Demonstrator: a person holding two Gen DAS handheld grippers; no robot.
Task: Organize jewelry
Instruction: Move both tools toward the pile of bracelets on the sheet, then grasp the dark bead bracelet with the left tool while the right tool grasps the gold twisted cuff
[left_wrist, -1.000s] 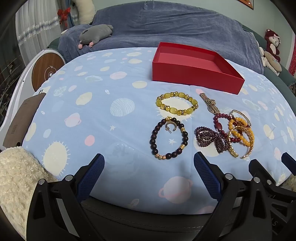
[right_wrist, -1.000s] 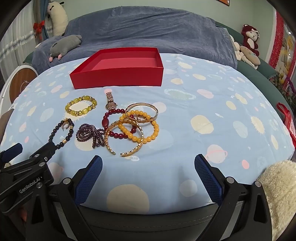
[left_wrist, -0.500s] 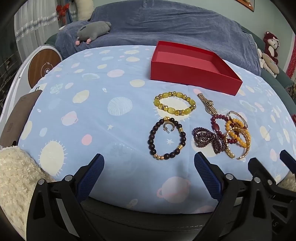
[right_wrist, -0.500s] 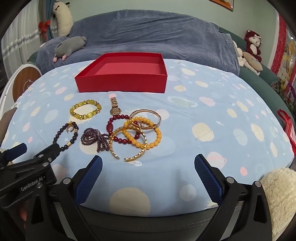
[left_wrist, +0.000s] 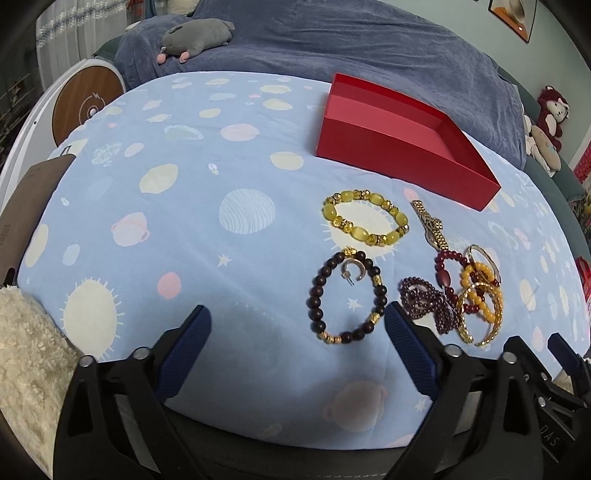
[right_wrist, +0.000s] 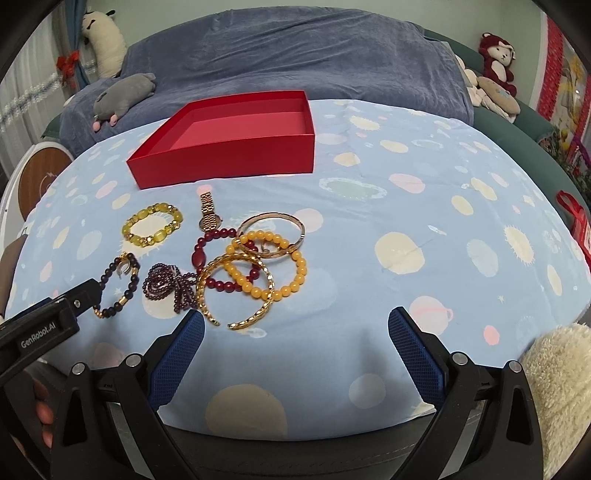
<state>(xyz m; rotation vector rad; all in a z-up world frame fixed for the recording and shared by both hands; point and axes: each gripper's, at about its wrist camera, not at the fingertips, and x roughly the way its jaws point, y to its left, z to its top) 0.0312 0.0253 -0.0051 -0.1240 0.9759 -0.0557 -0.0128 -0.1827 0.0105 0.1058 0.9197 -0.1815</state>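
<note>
An open, empty red box (left_wrist: 436, 162) (right_wrist: 236, 162) sits at the back of the blue patterned table. In front of it lie a yellow bead bracelet (left_wrist: 334, 213) (right_wrist: 130, 229), a dark bead bracelet (left_wrist: 317, 301) (right_wrist: 130, 293), a gold watch (left_wrist: 432, 225) (right_wrist: 209, 216), a purple bead bunch (left_wrist: 421, 299) (right_wrist: 162, 282), a red bead bracelet (right_wrist: 199, 256), an orange bead bracelet (right_wrist: 291, 284) and gold bangles (right_wrist: 251, 319). My left gripper (left_wrist: 297, 343) is open, just short of the dark bracelet. My right gripper (right_wrist: 295, 347) is open, near the gold bangles.
A blue-covered sofa (right_wrist: 295, 62) with a grey plush toy (left_wrist: 199, 37) lies behind the table. Red plush toys (right_wrist: 496, 55) sit at the back right. Cream fleece (left_wrist: 26, 362) (right_wrist: 557, 387) lies at the near table edges. A round white device (left_wrist: 85, 103) stands at left.
Both grippers have moved forward and lower toward the jewelry, which now looks larger and nearer. The jewelry itself has not moved. Both stay open.
</note>
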